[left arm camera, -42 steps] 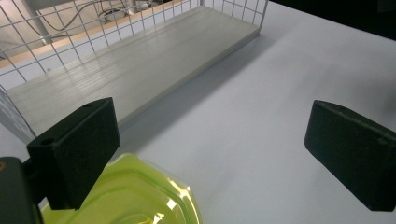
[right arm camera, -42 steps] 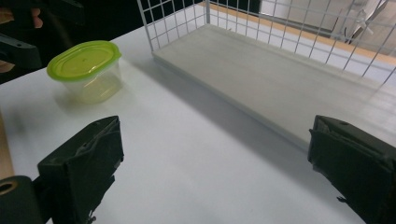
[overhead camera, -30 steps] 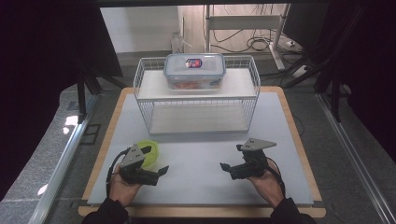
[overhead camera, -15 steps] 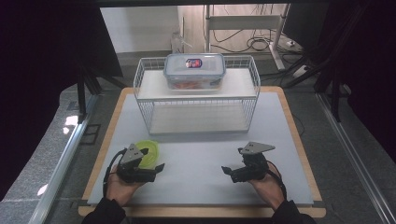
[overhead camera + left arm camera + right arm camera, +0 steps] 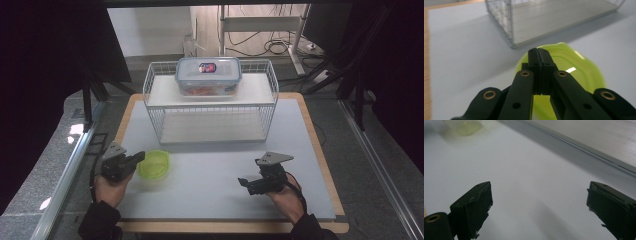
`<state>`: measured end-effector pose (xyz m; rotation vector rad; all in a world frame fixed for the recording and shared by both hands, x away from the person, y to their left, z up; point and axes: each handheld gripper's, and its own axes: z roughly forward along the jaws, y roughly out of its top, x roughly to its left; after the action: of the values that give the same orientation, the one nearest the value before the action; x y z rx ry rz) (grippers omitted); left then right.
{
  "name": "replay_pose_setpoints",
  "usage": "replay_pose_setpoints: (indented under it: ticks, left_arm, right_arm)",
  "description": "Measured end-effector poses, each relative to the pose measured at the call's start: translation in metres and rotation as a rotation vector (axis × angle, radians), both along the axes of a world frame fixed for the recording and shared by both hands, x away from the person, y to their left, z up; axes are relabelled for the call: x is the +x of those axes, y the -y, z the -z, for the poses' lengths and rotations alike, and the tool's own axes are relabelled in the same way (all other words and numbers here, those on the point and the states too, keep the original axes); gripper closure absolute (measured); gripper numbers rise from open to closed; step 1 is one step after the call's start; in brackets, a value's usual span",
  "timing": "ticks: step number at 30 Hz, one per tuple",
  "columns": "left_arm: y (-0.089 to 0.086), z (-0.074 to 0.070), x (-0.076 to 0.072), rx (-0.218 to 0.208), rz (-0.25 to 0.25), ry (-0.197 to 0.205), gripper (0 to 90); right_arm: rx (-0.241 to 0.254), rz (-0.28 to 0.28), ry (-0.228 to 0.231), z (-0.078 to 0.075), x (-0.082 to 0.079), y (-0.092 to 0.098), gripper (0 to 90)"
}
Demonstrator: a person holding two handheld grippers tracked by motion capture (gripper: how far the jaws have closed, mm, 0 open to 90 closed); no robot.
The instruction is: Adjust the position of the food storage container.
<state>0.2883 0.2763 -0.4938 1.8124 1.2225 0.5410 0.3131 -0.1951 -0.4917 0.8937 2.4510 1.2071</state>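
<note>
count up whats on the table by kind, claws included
green bowl: 1
wire rack: 1
clear lidded container: 1
claws: 2, left claw and right claw
total: 5

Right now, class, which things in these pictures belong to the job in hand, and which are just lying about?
In the job:
- translucent lime-green plastic bowl
- left claw, jaws just closed at the bowl's rim; whether it pinches the rim is unclear

Lying about:
- white wire shelf rack
- clear lidded plastic food box on top of the rack
- right claw, open above the white table
</note>
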Motion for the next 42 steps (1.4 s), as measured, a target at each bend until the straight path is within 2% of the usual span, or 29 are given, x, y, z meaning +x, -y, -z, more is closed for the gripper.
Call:
replay_pose_setpoints:
  ticks: [3,8,16,22,27,38,42]
  left_arm:
    - [-0.006,0.003,0.002,0.012,-0.028,-0.008,90.0]
    - [-0.015,0.013,0.005,0.031,-0.071,-0.051,89.9]
    - [-0.011,0.021,0.008,0.059,-0.068,-0.090,89.8]
    - [-0.008,0.021,0.007,0.056,-0.066,-0.091,89.9]
    - [0.001,0.020,0.008,0.051,-0.044,-0.093,89.9]
    - [0.035,0.018,0.008,0.061,0.043,-0.098,89.9]
    - [0.045,0.017,0.007,0.052,0.071,-0.106,89.9]
  right_arm:
    - [0.000,0.003,0.000,0.000,0.000,0.001,6.3]
    - [-0.006,0.004,0.001,0.000,0.000,0.001,6.5]
    - [-0.015,0.007,-0.005,0.001,0.001,0.001,7.0]
    - [-0.021,0.007,-0.006,0.001,0.001,0.001,7.1]
    - [-0.024,0.008,-0.005,0.001,0.001,0.002,7.1]
    - [-0.029,0.021,-0.017,0.002,0.001,0.005,7.1]
    - [-0.031,0.022,-0.020,0.002,0.001,0.005,7.2]
